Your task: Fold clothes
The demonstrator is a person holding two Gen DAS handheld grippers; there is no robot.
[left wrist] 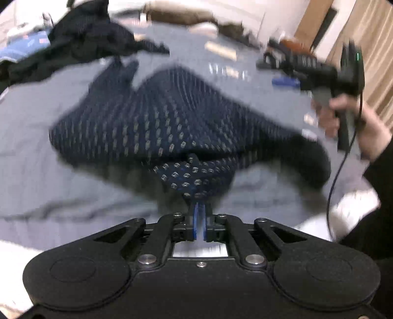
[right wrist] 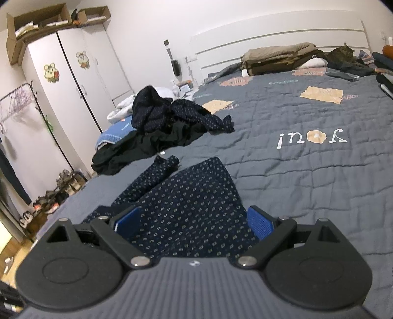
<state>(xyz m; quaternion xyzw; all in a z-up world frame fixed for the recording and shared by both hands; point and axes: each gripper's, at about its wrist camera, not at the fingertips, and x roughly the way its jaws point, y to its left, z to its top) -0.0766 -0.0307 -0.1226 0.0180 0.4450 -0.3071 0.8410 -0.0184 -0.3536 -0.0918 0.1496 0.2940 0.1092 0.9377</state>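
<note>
1. Grey quilted bedspread covers the bed; white lettering and tan patches on it.
2. White slatted headboard against the far wall.
3. Tabby cat lies near the headboard, beside folded brown blankets.
4. White wardrobe at left, two cartoon mouse stickers on its doors.
5. Open cardboard boxes on top of the wardrobe.
6. Shoes in rows on the floor below.

Home bedrm, bed, wardrobe
</note>
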